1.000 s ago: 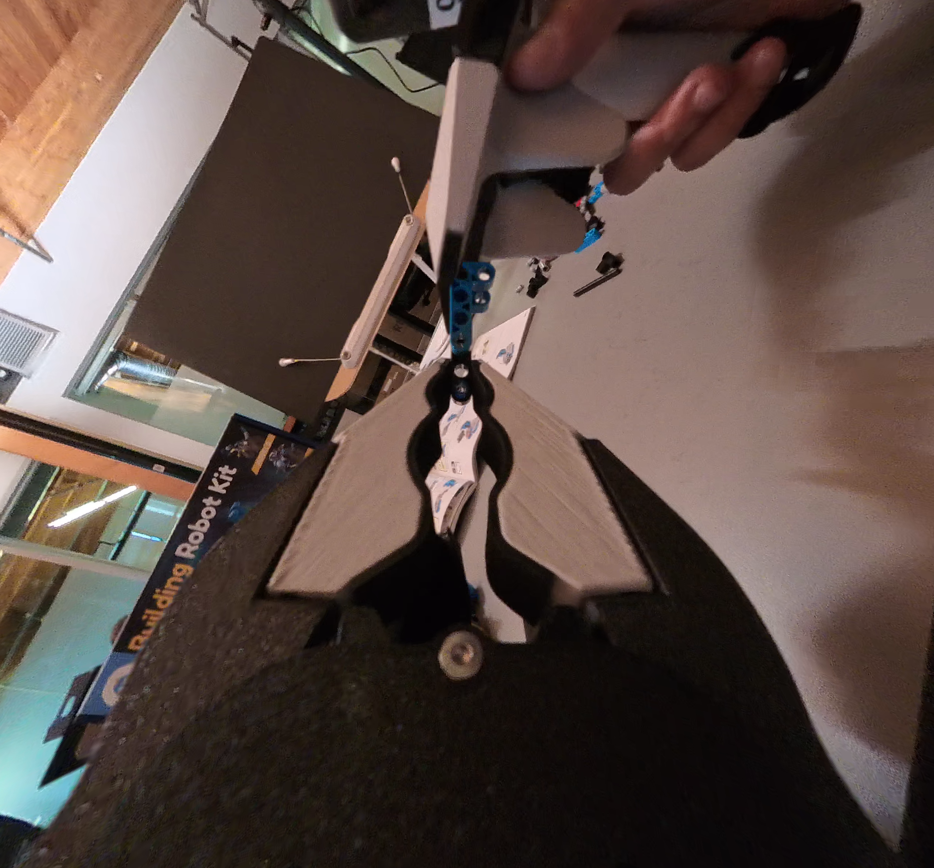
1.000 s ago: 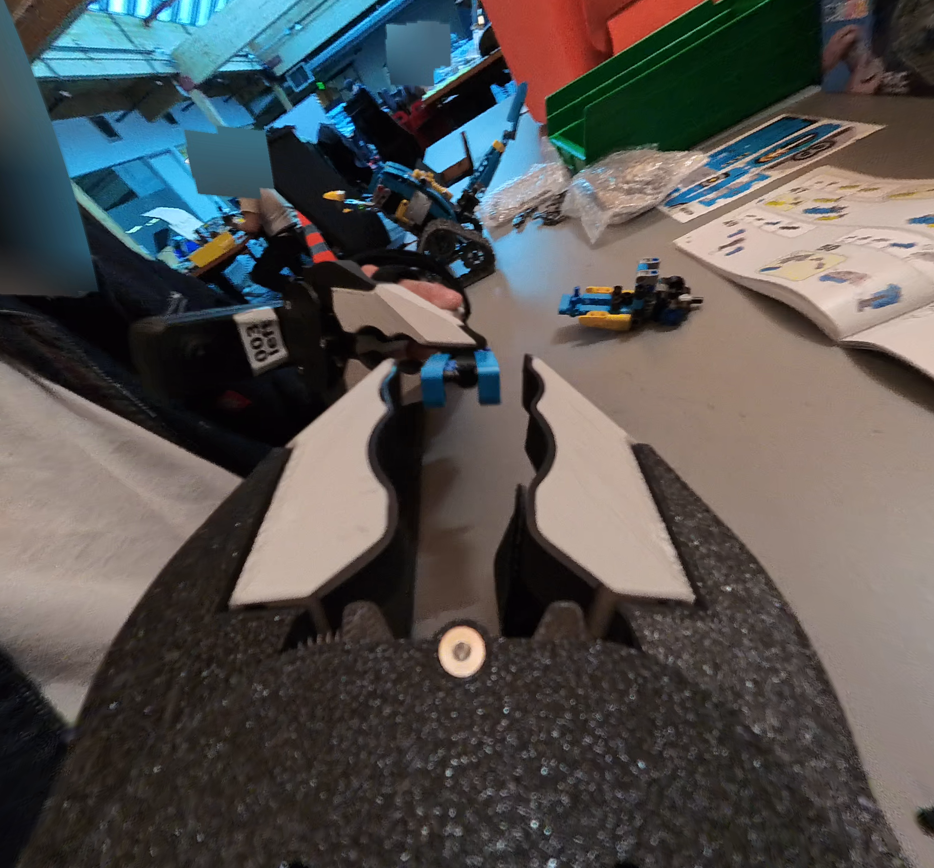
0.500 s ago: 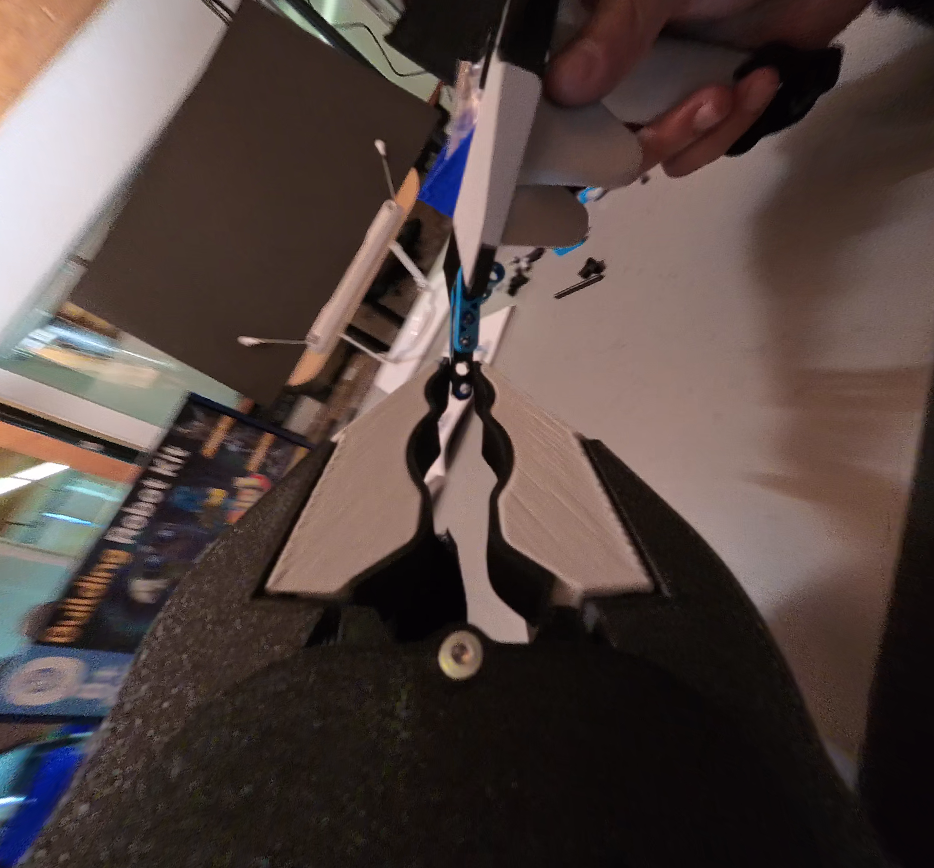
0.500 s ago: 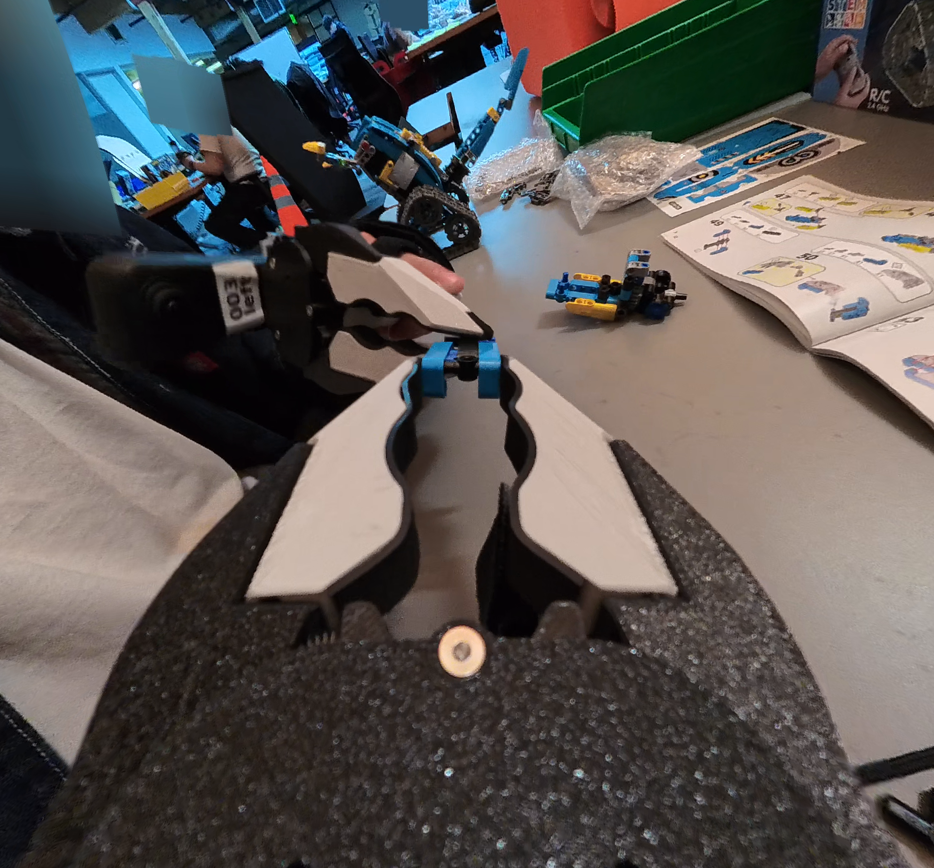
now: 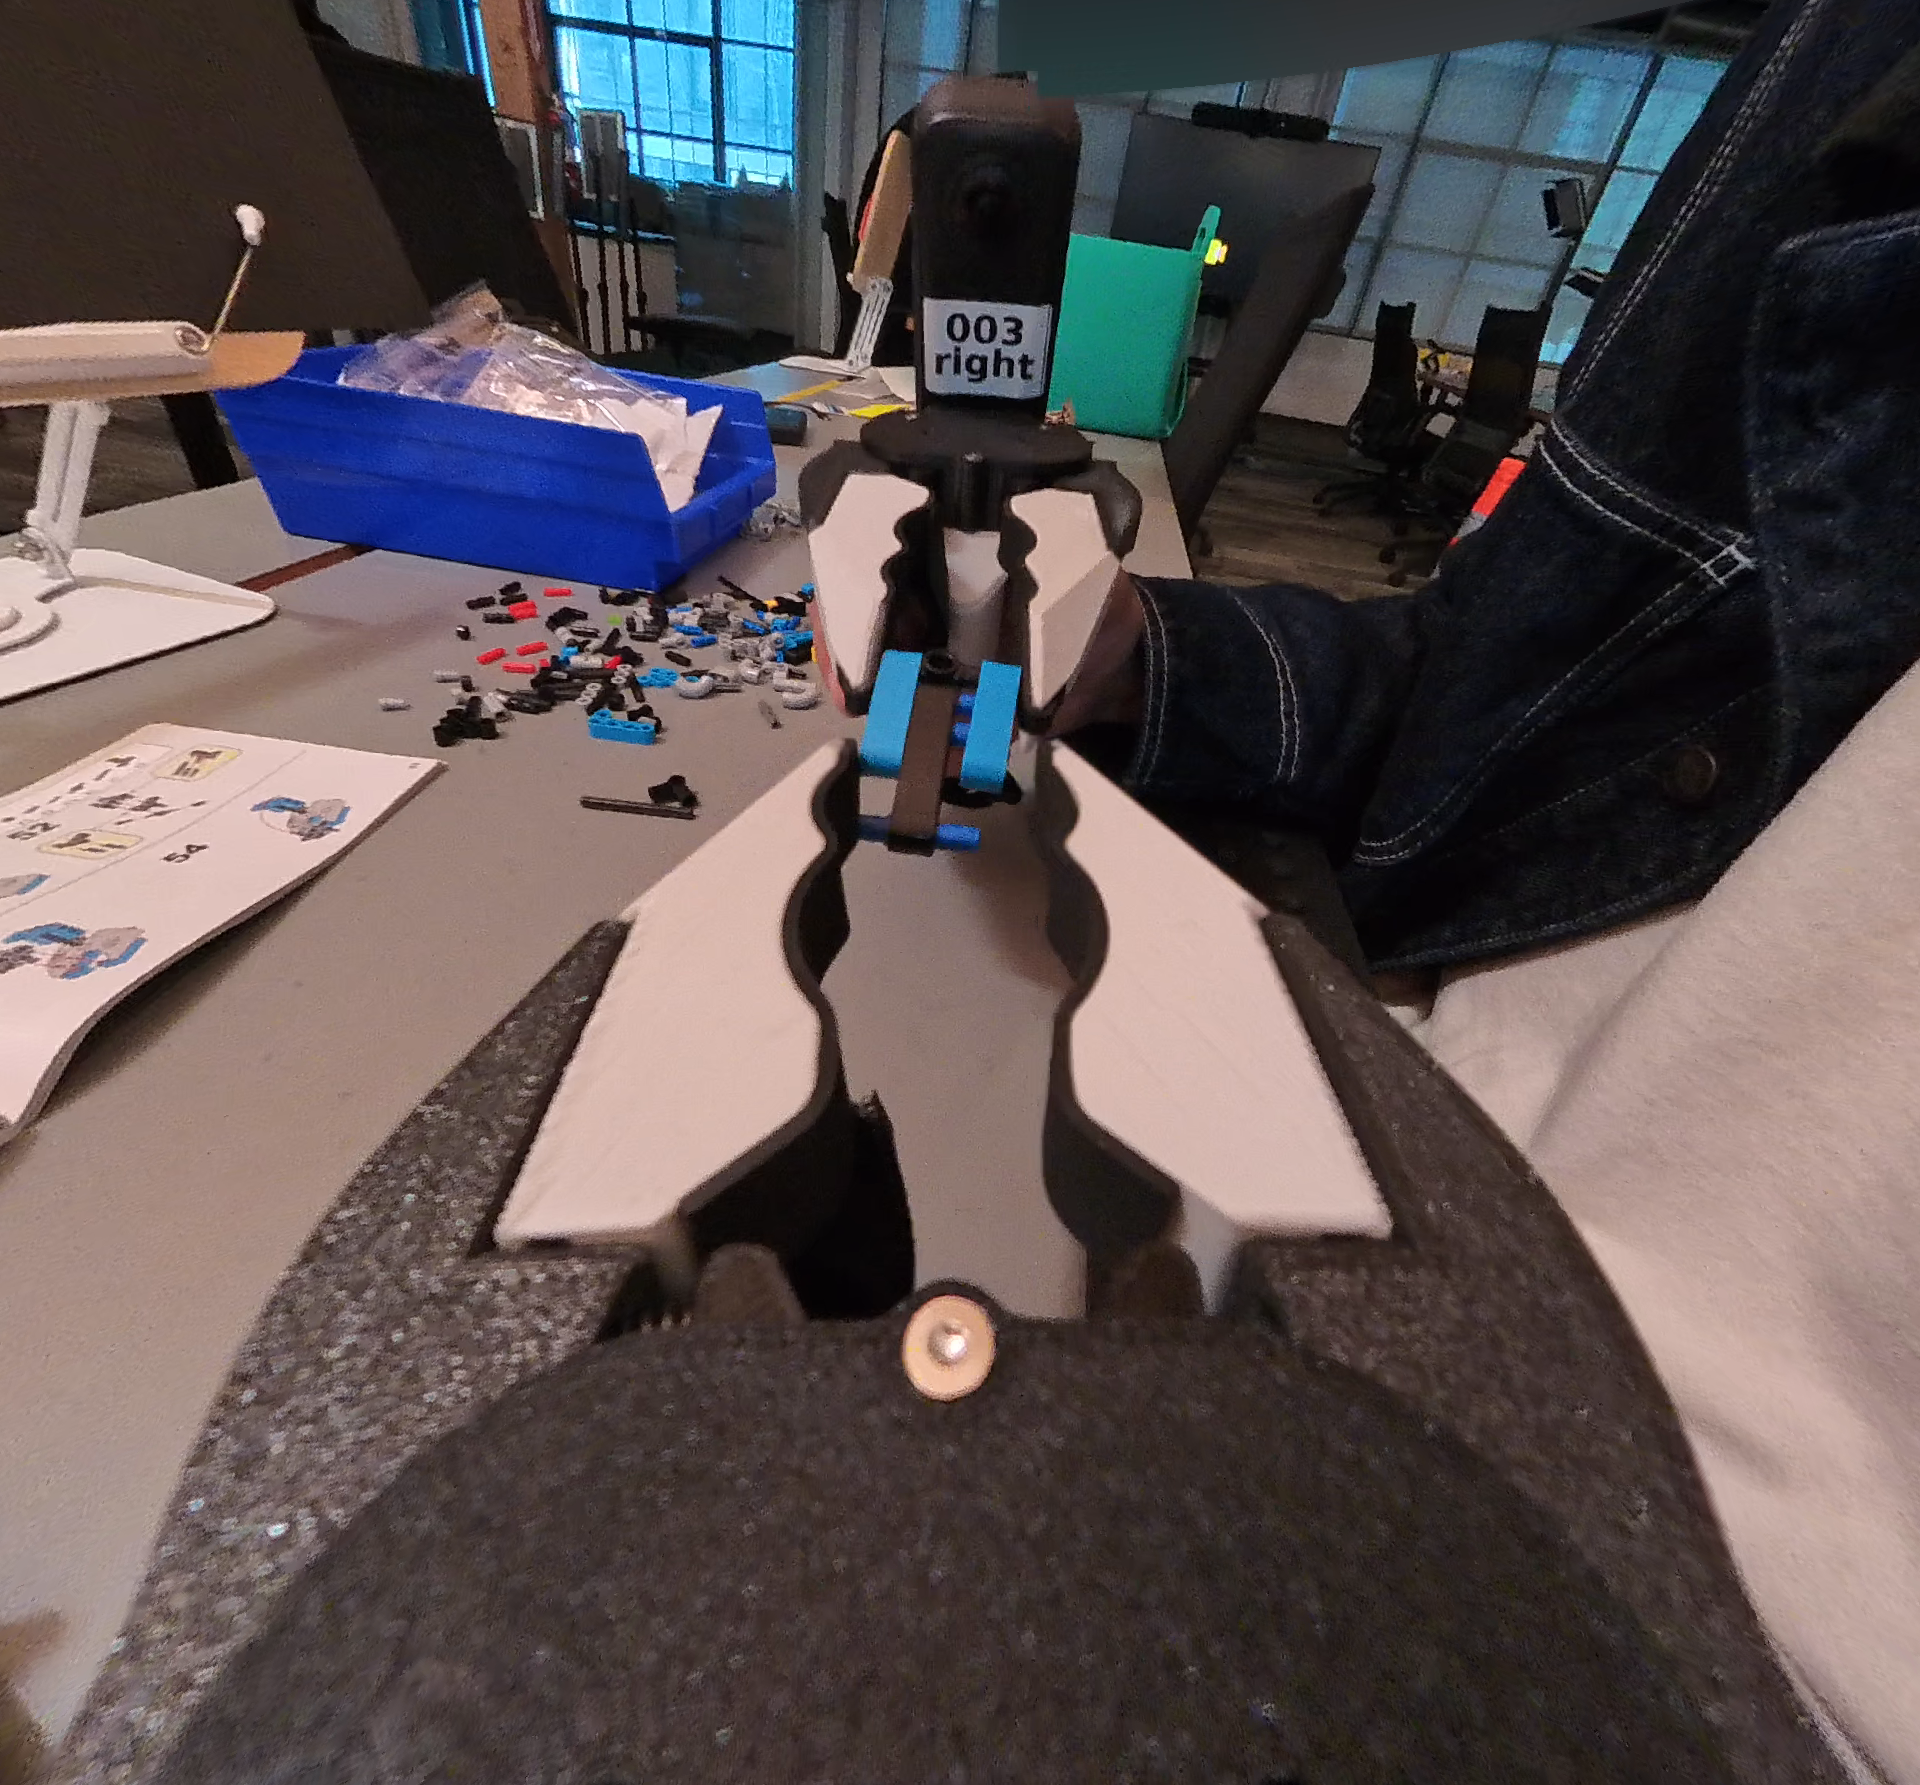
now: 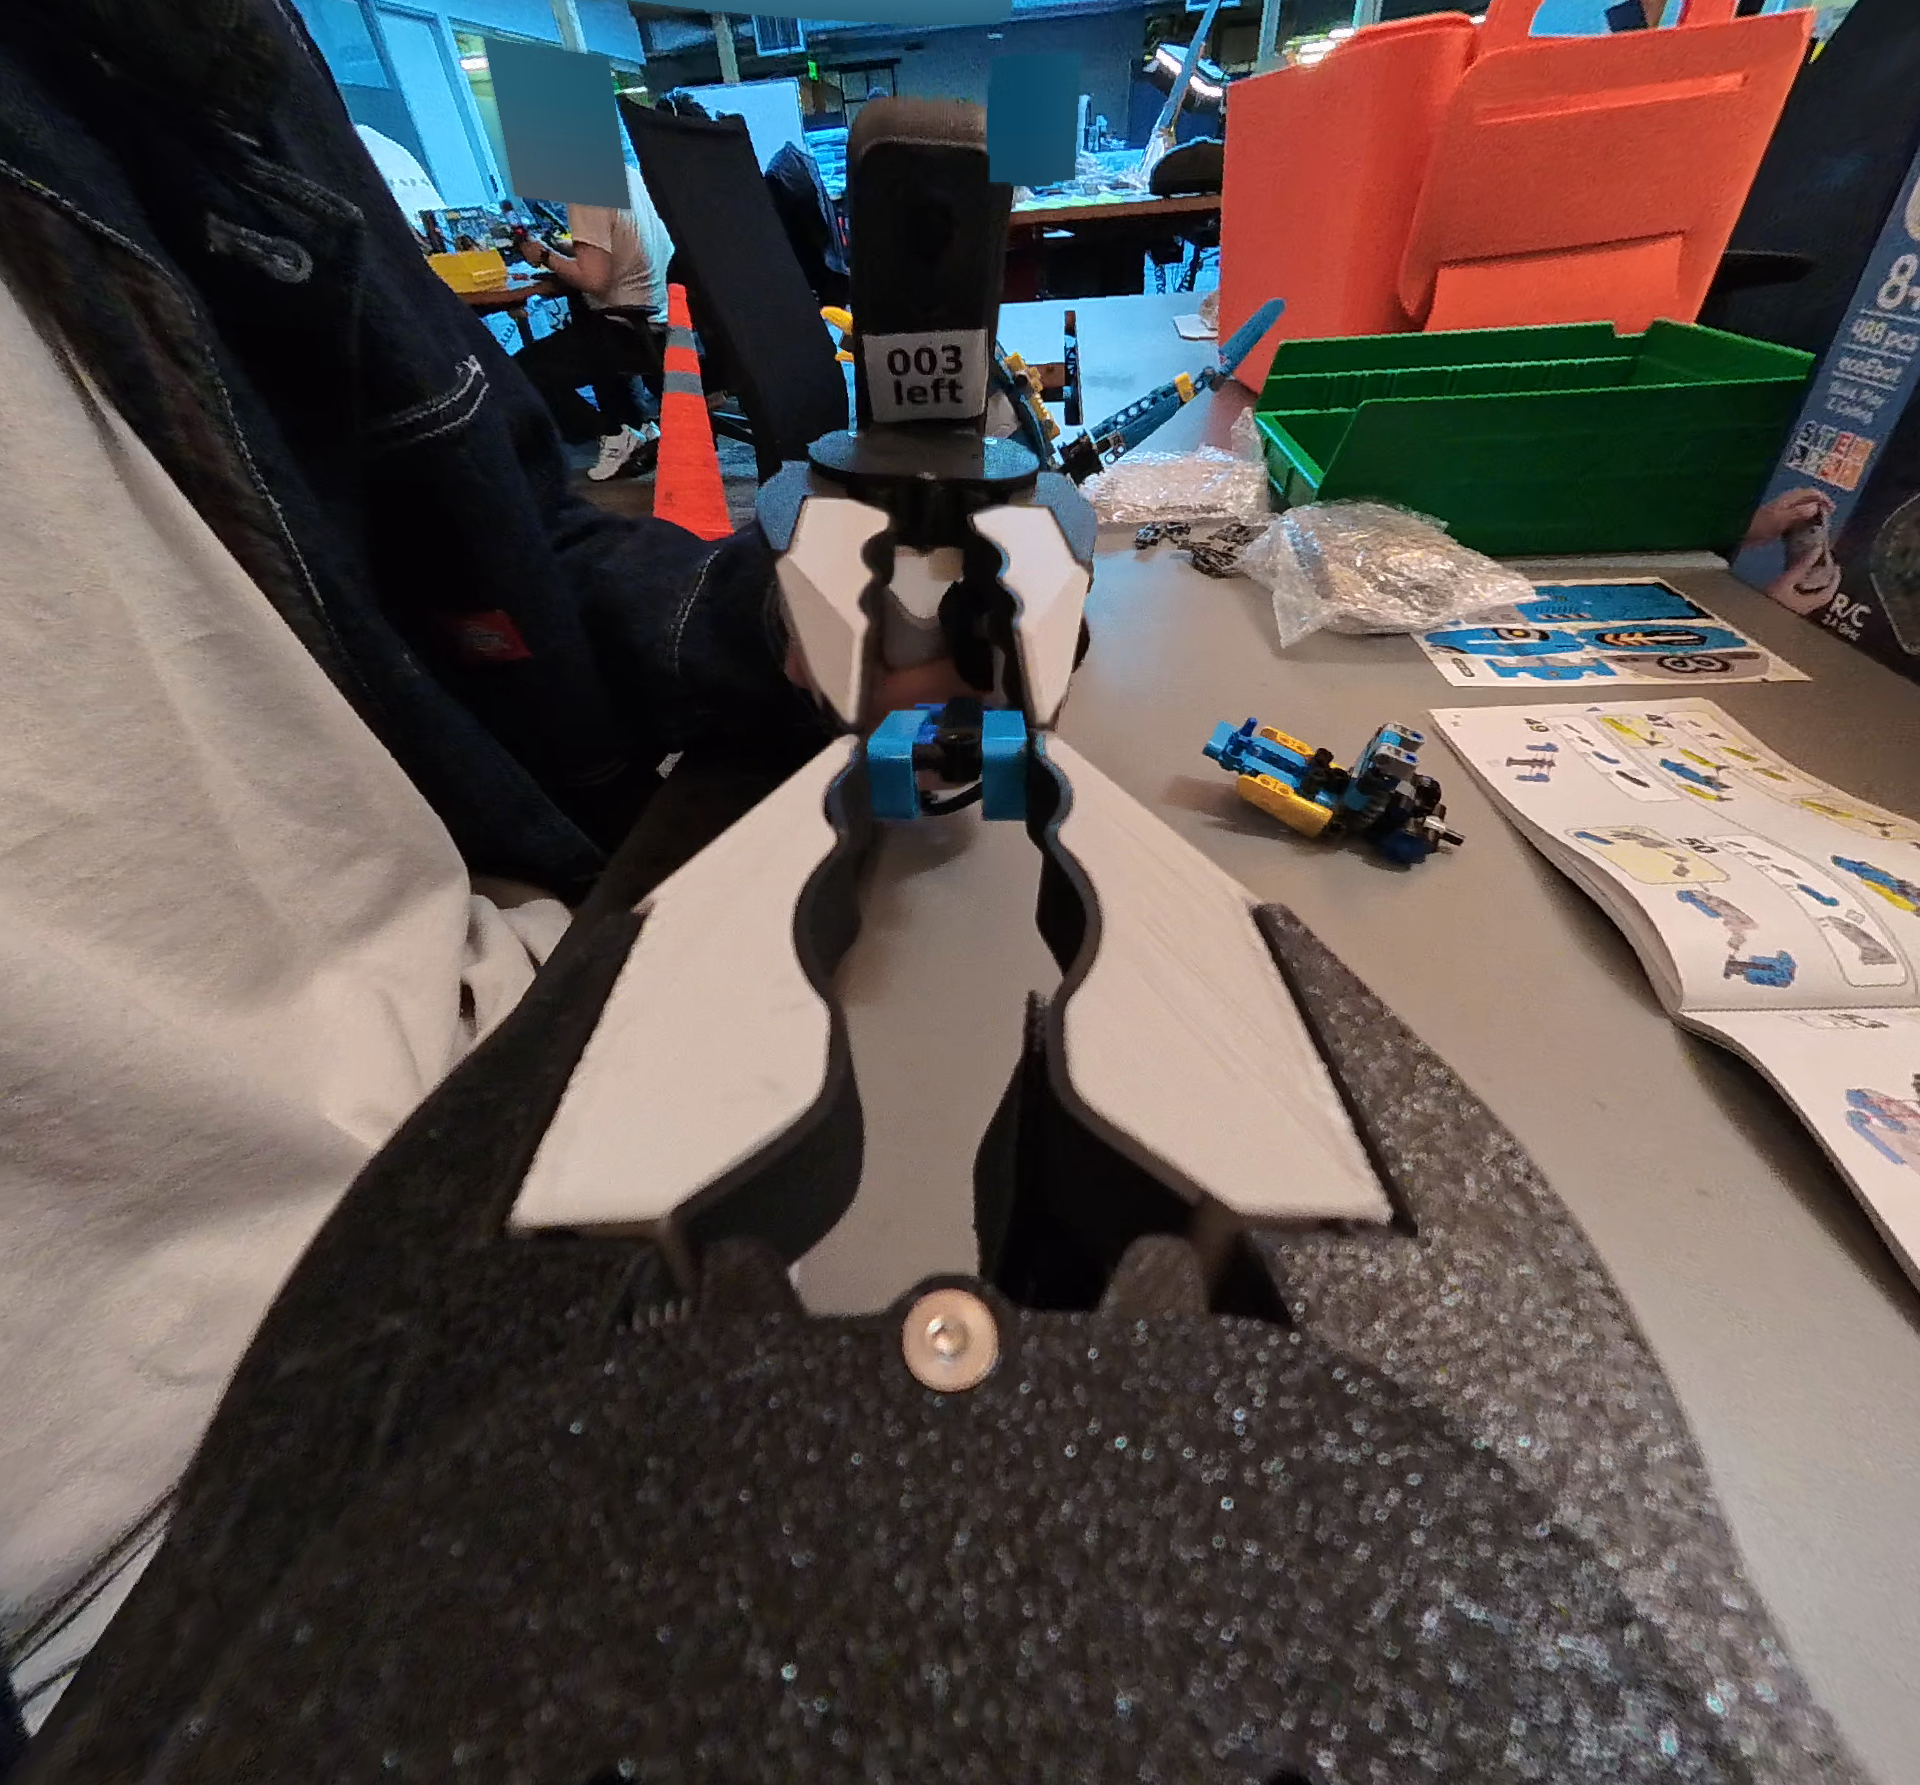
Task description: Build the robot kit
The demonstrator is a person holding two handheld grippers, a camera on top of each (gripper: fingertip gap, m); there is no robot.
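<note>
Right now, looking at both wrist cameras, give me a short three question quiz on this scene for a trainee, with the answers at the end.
1. True or false: the green bin stands in front of the orange bag.
2. Which one grips the blue brick assembly? A: left gripper. B: right gripper. C: neither.
3. Fill in: the loose small parts lie on the table in front of the ___ bin.
Key: 1 true. 2 B: the right gripper is shut on it, and the left gripper is open. 3 blue: the blue bin.
</note>
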